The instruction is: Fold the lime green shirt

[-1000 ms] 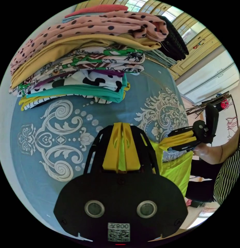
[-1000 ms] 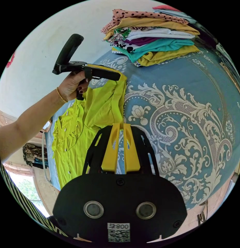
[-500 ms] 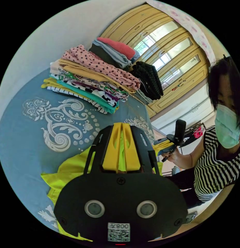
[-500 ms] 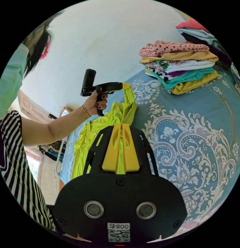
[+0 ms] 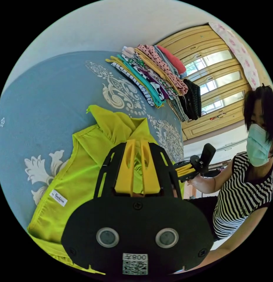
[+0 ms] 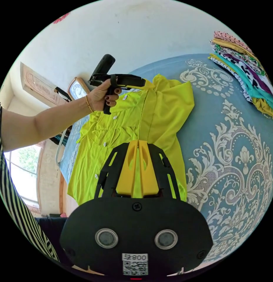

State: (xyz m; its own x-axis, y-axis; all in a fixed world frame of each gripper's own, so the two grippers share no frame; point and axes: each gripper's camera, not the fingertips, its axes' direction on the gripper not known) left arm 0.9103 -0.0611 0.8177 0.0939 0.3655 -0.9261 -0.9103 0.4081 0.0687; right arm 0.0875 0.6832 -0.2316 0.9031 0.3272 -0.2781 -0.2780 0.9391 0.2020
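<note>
The lime green shirt (image 5: 92, 164) lies spread, buttoned front up, on the blue patterned bedcover (image 5: 39, 102). My left gripper (image 5: 138, 144) is at its collar and shoulder, with bunched fabric in the narrow gap between its jaws. In the right gripper view a hand holds that left gripper (image 6: 146, 84) at the shirt's (image 6: 160, 117) top corner, which peaks up to its tip. My right gripper (image 6: 138, 144) is shut on the shirt's near edge, a thin green strip between its jaws. In the left gripper view that right gripper (image 5: 179, 171) is at the shirt's right side.
A stack of folded clothes (image 5: 148, 79) stands on the bed's far part, seen too in the right gripper view (image 6: 248, 67). A person in a striped top (image 5: 245, 191) stands beside the bed (image 6: 230, 123). Yellow-framed windows (image 5: 218, 88) are behind.
The shirt went from a gathered bunch hanging between the grippers to lying spread on the bed. The gap between the left jaws has widened slightly. Both cameras swung.
</note>
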